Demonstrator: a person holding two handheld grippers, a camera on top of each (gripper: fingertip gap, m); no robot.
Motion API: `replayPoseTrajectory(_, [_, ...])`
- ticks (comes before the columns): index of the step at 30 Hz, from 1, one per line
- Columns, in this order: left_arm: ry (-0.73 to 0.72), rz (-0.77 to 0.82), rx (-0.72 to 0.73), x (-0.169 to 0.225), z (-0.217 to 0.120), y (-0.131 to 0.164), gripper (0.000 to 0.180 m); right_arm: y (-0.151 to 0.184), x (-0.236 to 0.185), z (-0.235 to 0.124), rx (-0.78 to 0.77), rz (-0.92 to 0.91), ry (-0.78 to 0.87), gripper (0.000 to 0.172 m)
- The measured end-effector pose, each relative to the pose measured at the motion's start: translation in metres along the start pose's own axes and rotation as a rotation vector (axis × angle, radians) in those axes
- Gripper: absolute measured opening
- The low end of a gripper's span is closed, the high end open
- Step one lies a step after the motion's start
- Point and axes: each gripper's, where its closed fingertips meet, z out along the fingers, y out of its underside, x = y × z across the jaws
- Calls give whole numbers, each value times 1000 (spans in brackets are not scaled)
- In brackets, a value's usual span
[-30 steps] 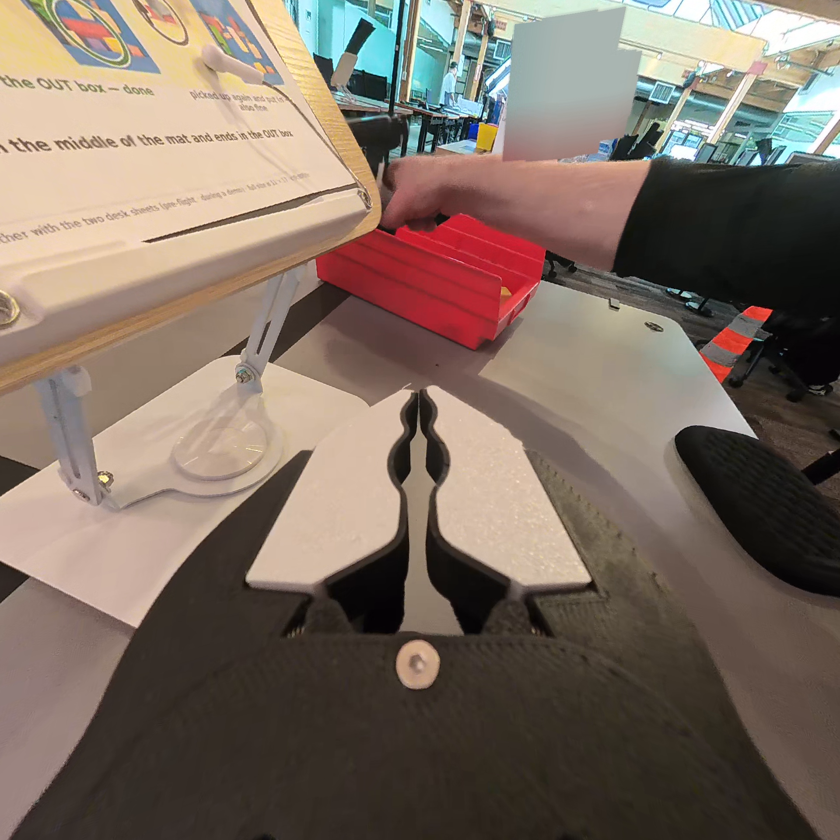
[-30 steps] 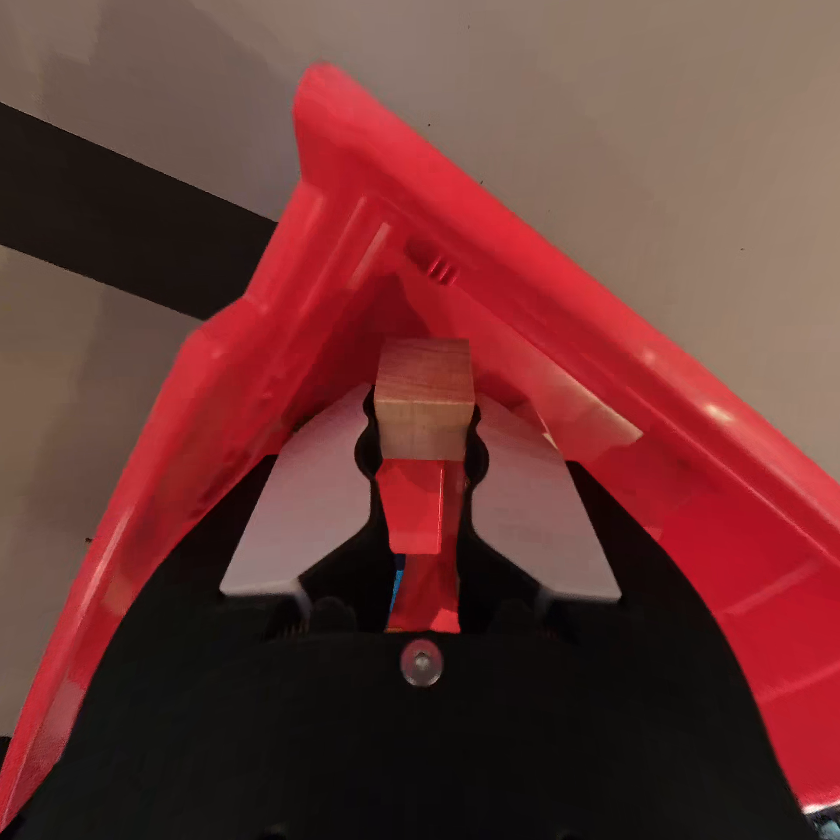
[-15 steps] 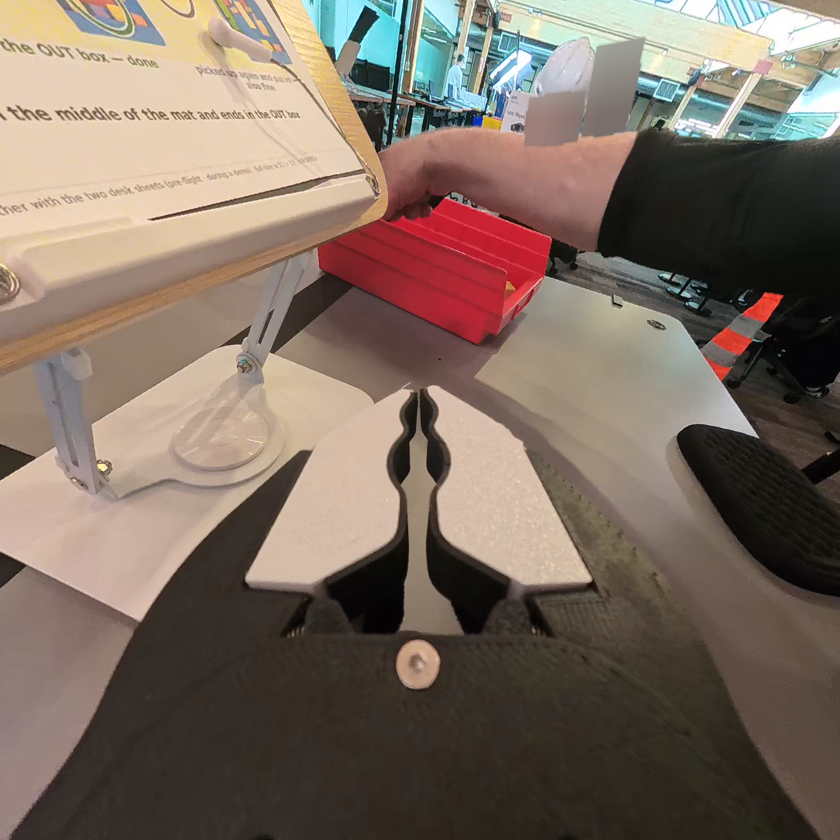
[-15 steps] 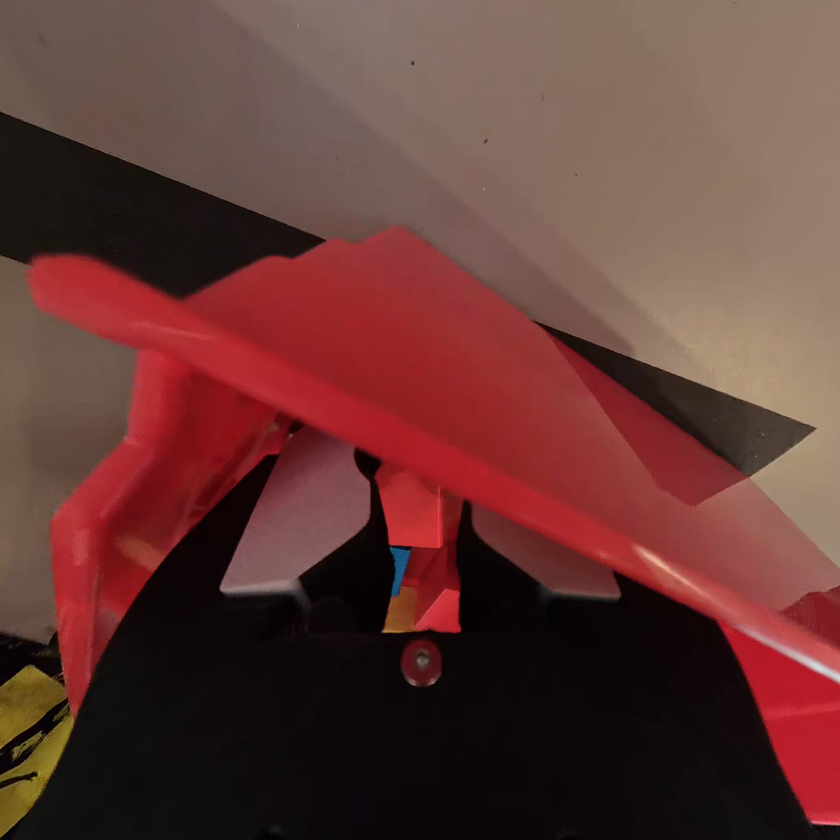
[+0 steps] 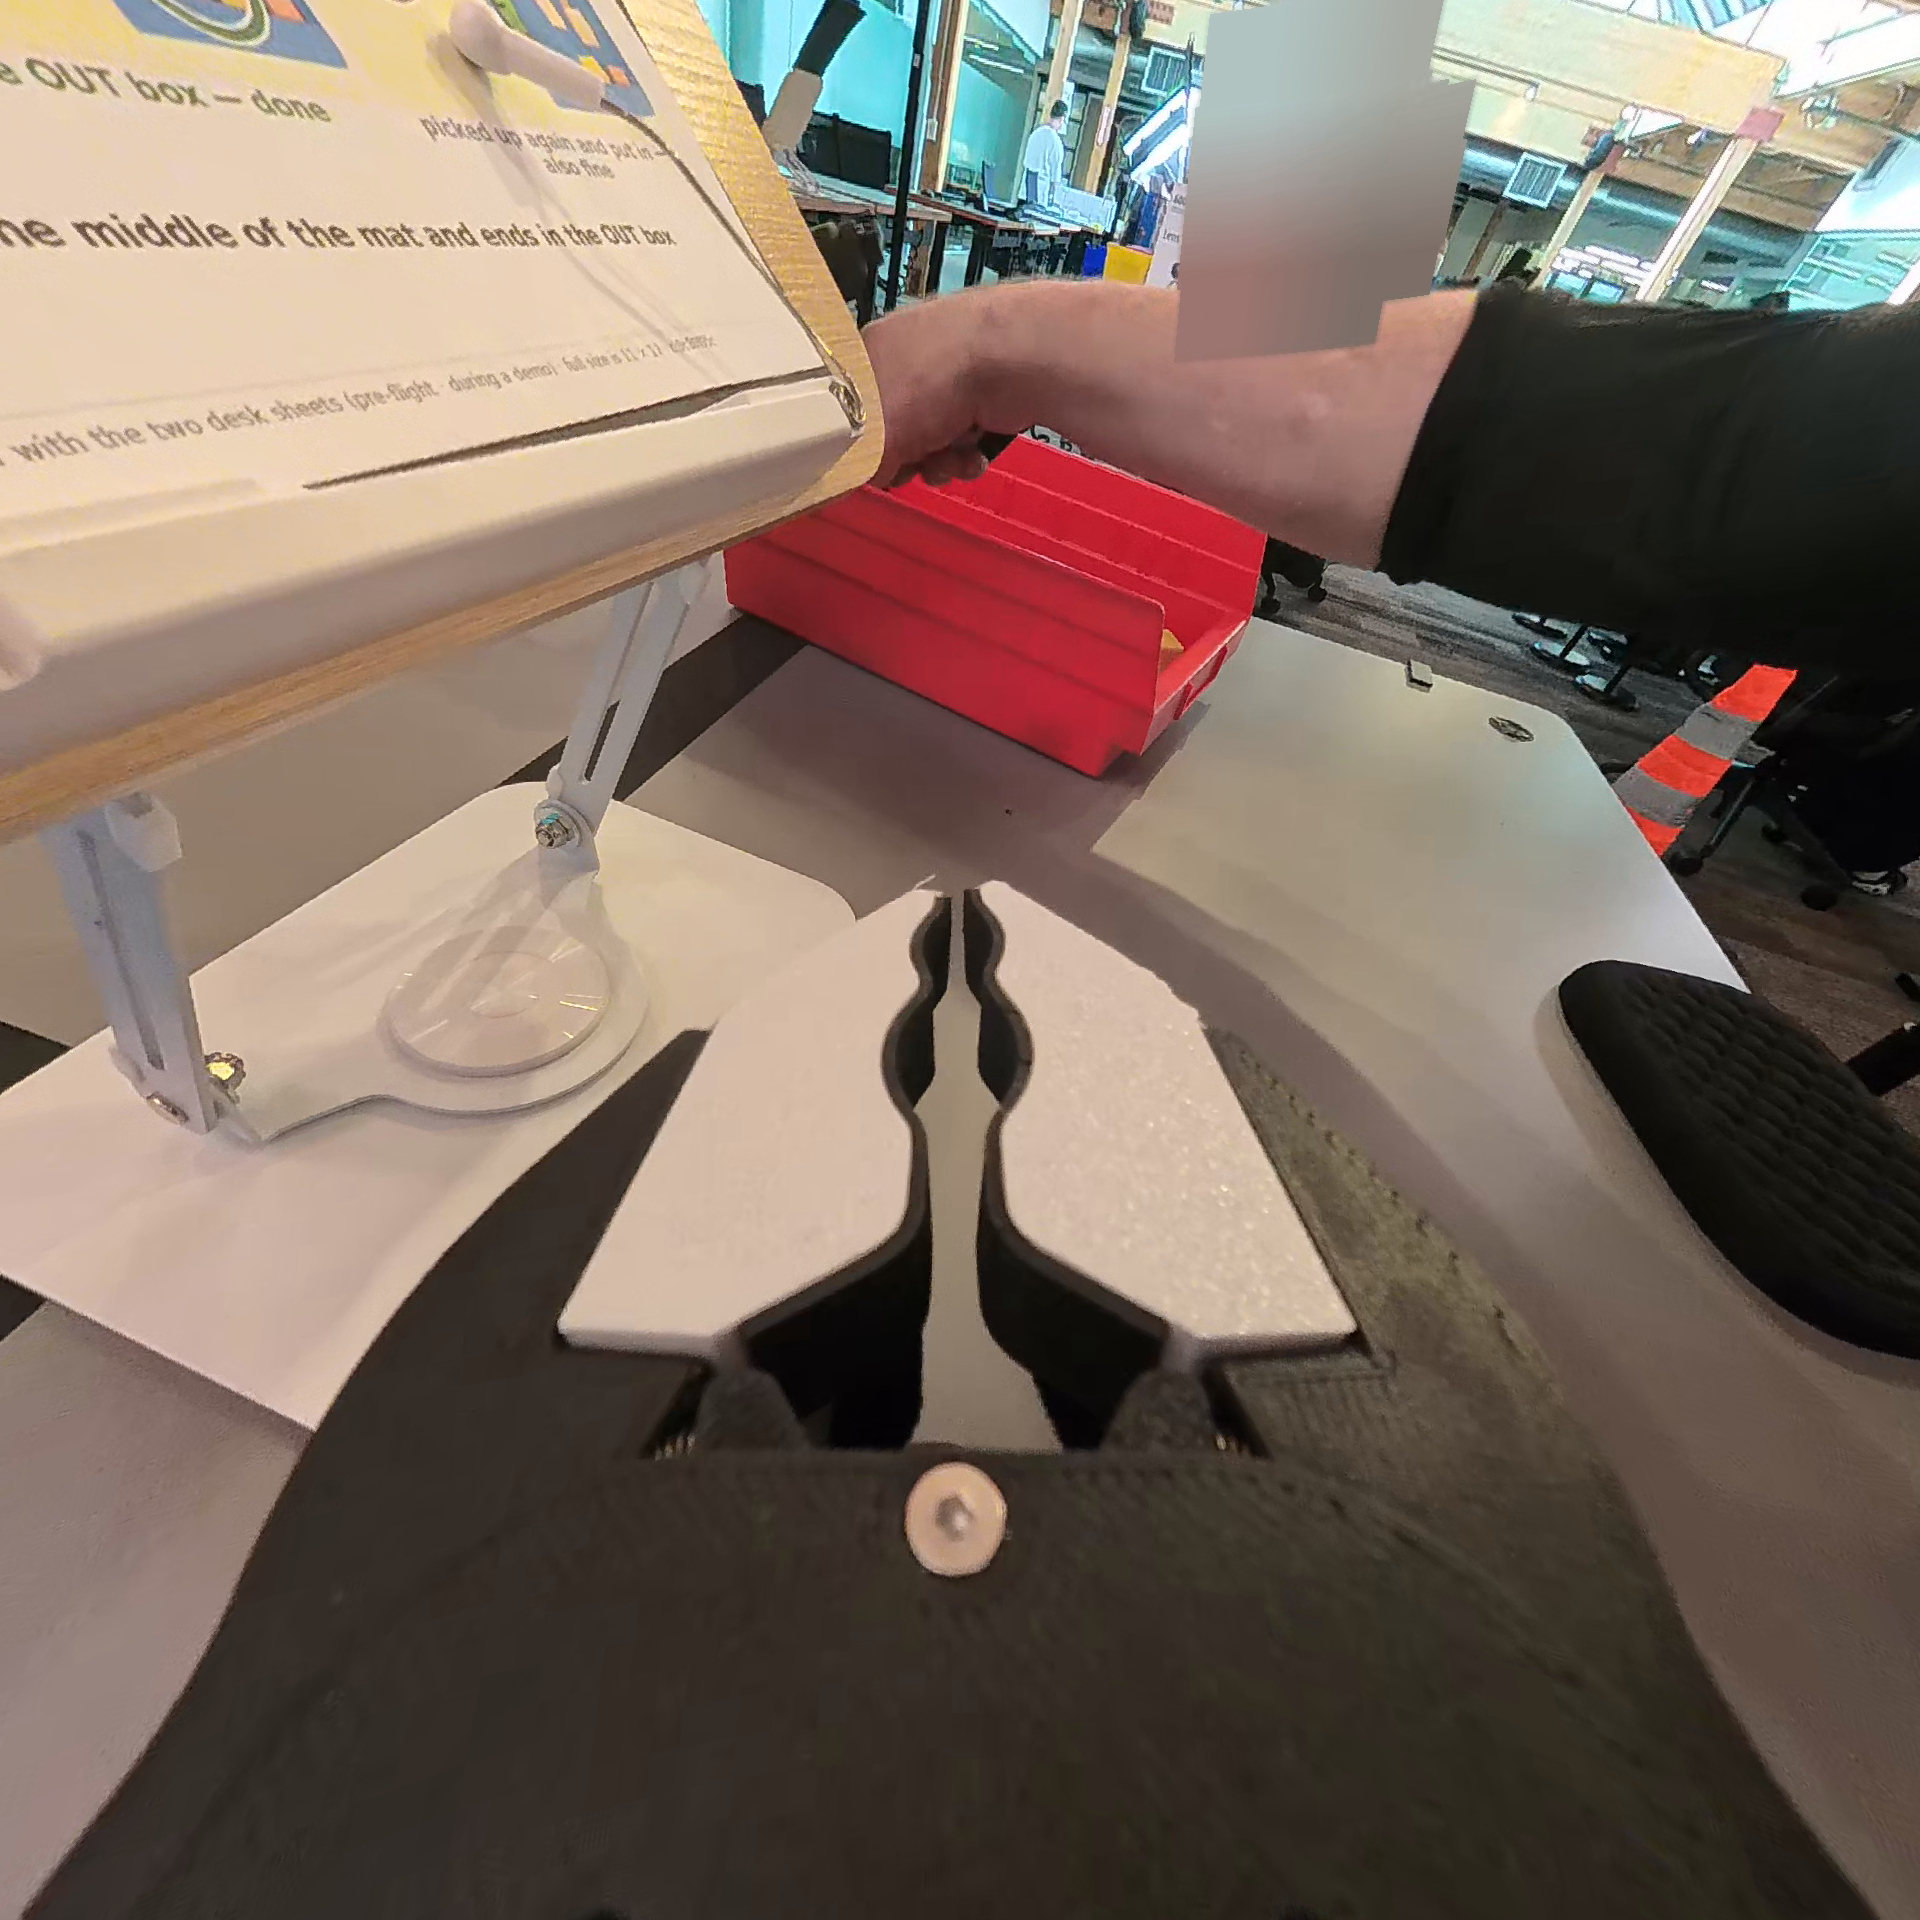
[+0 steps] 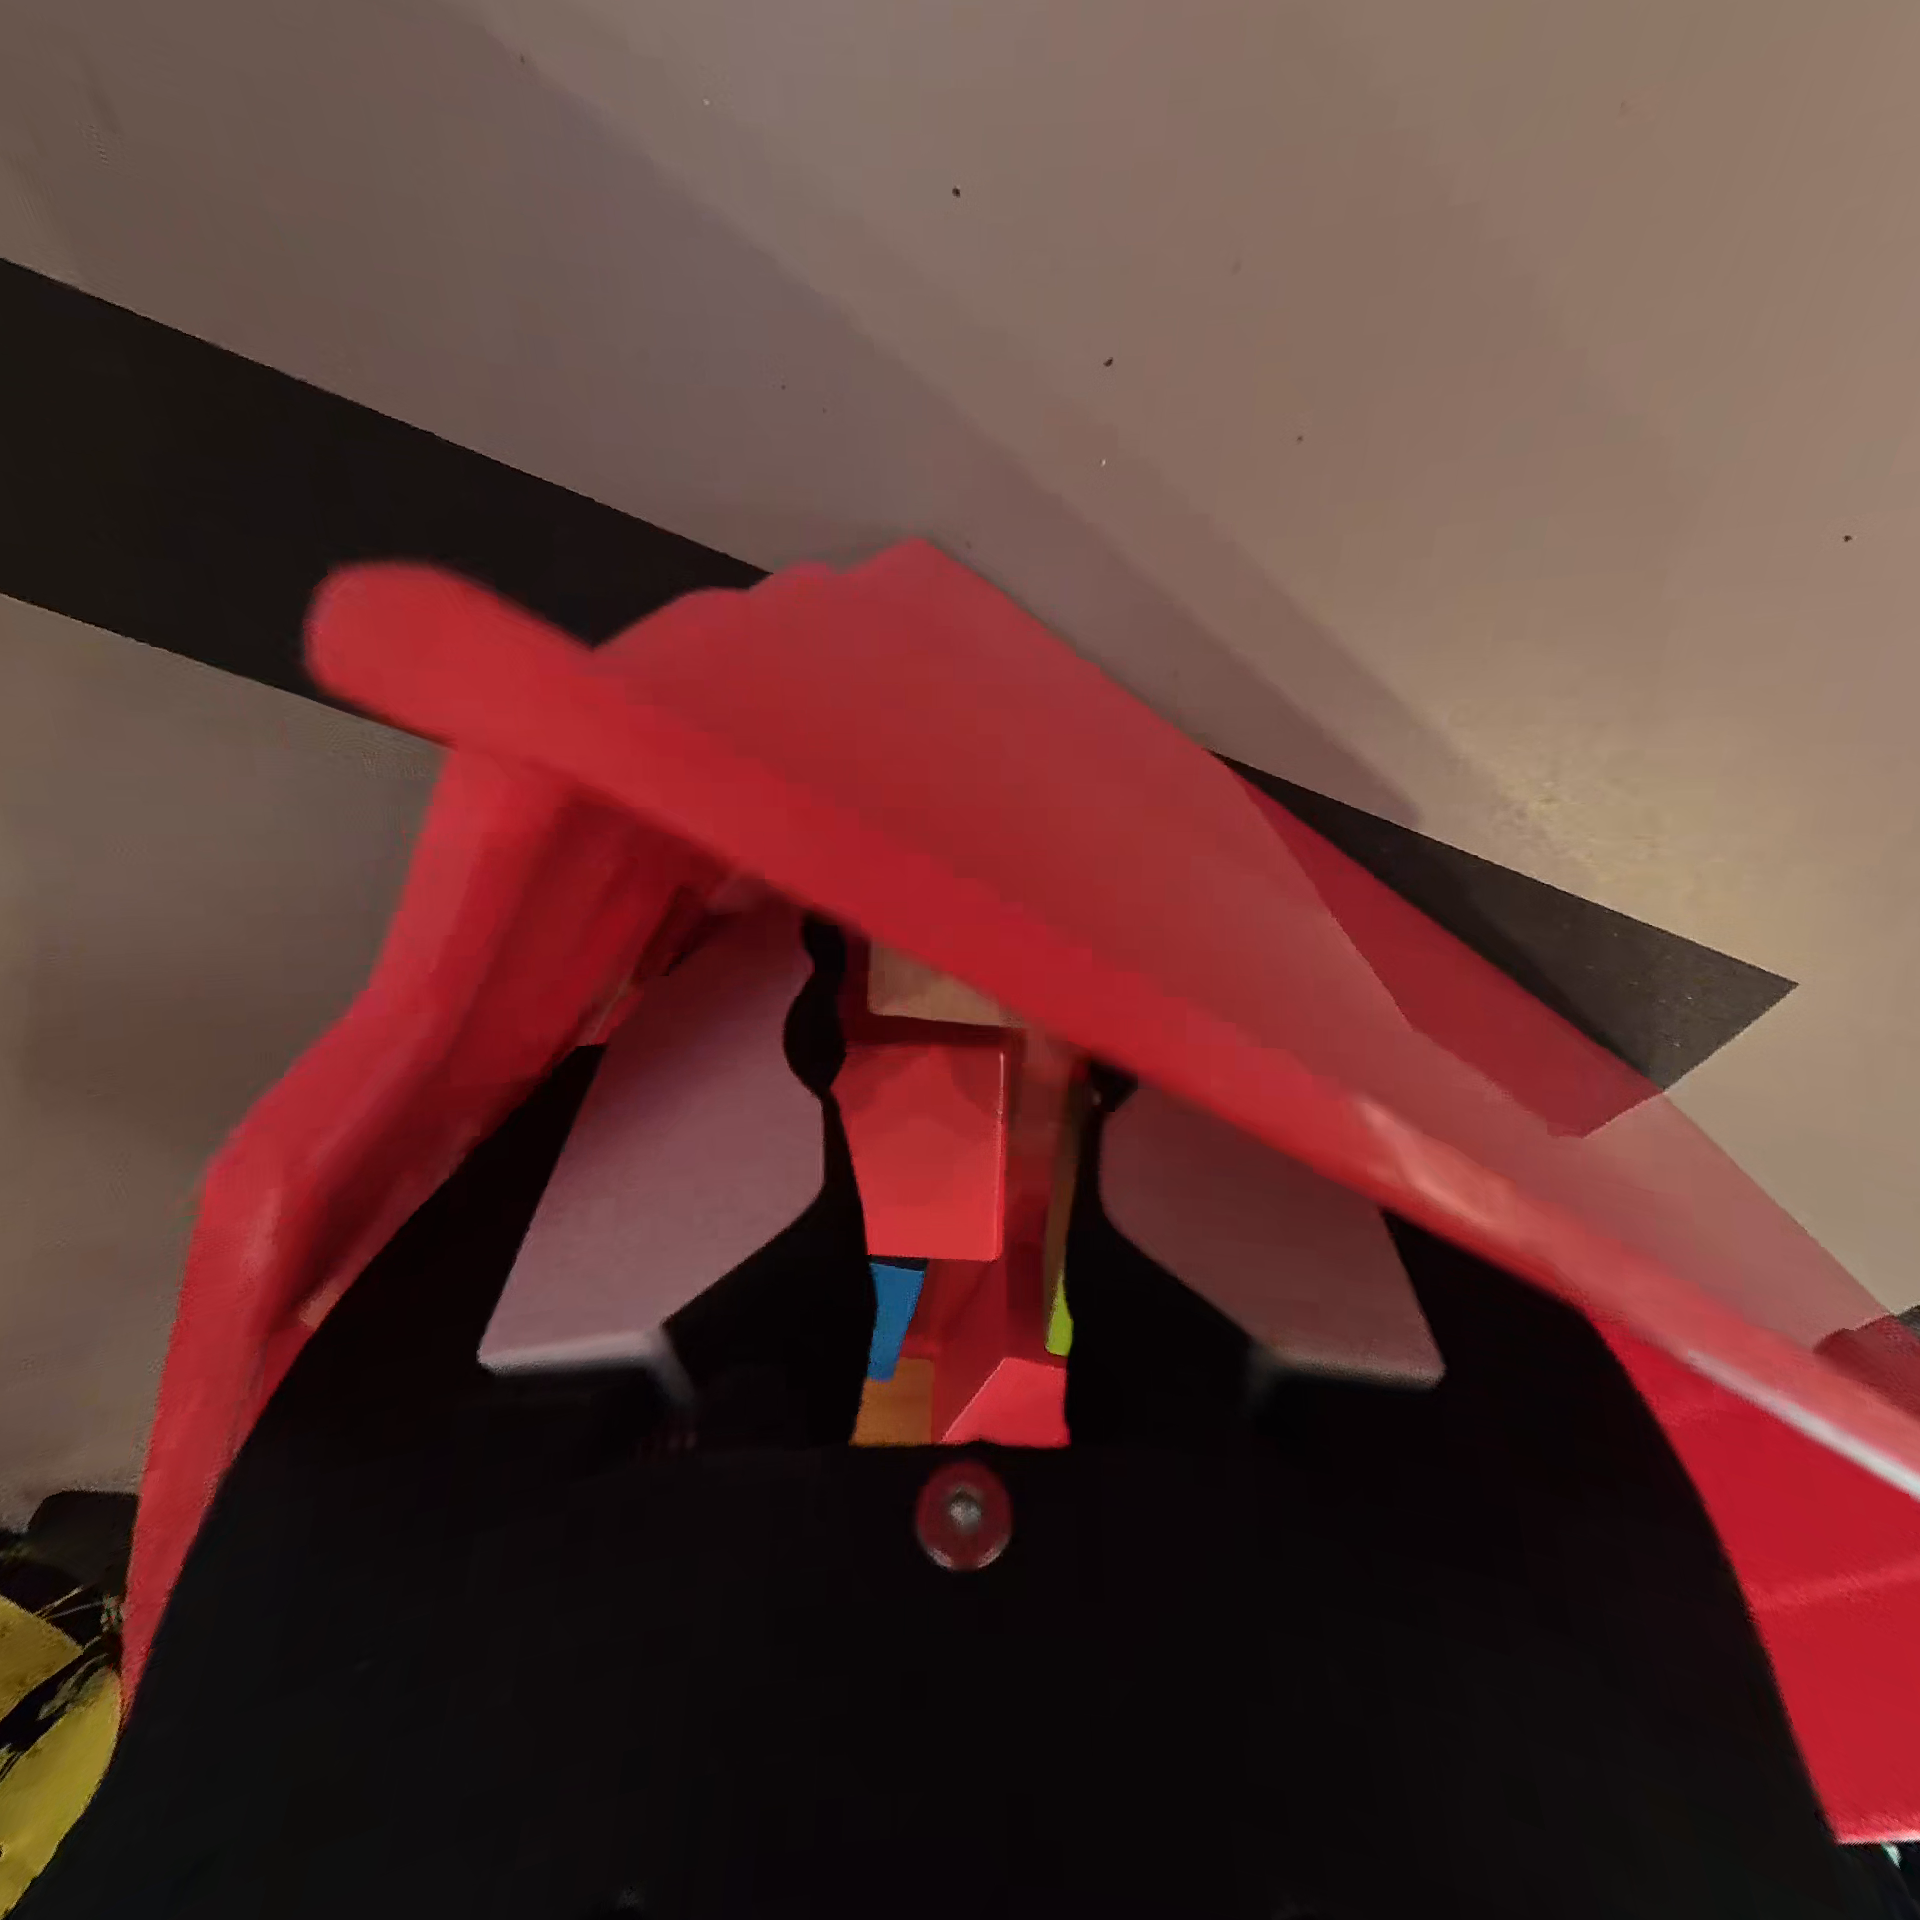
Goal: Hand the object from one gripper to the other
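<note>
In the right wrist view my right gripper (image 6: 956, 971) reaches down into the red bin (image 6: 395, 1039). Its fingers stand apart. A wooden block (image 6: 925, 992) and a red block (image 6: 925, 1143) lie between them, with a dark gap between the left pad (image 6: 675, 1143) and the blocks. The bin's blurred rim (image 6: 1039, 883) hides the fingertips. My left gripper (image 5: 956, 909) is shut and empty, low over the grey table (image 5: 1351, 883). From there the red bin (image 5: 987, 623) stands at the far side, and a person's arm (image 5: 1143, 416) reaches over it.
A tilted white board on a white stand (image 5: 499, 1018) rises at the left. A black chair armrest (image 5: 1745, 1164) is at the table's right edge. Blue (image 6: 894, 1320), orange (image 6: 894, 1413) and yellow-green (image 6: 1058, 1320) blocks lie in the bin. A black stripe (image 6: 260, 468) crosses the table.
My right gripper was shut on the wooden block a second ago; its fingers have since spread and a gap shows beside the block. The hand over the bin has risen slightly. My left gripper has barely moved.
</note>
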Motion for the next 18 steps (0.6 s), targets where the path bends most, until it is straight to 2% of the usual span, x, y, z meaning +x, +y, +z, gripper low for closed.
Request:
replayPoseTrajectory(1, [-1, 0, 3, 0, 0, -1, 3, 0, -1, -2, 11, 0, 1, 46])
replayPoseTrajectory(7, [-35, 41, 33, 1, -6, -16, 17, 6, -10, -32, 146, -16, -4, 53])
replayPoseTrajectory(11, [-158, 121, -23, -8, -19, -28, 34, 17, -19, -64, 283, -26, 8, 60])
replayPoseTrajectory(13, [-298, 153, -86, -25, -45, -40, 39, 28, -22, -83, 347, -36, 29, 59])
replayPoseTrajectory(15, [-415, 118, -131, -42, -83, -52, 41, 39, -27, -100, 416, -43, 48, 58])
replayPoseTrajectory(18, [-613, -7, -302, -78, -155, -40, 47, 57, -42, -119, 488, -83, 78, 56])
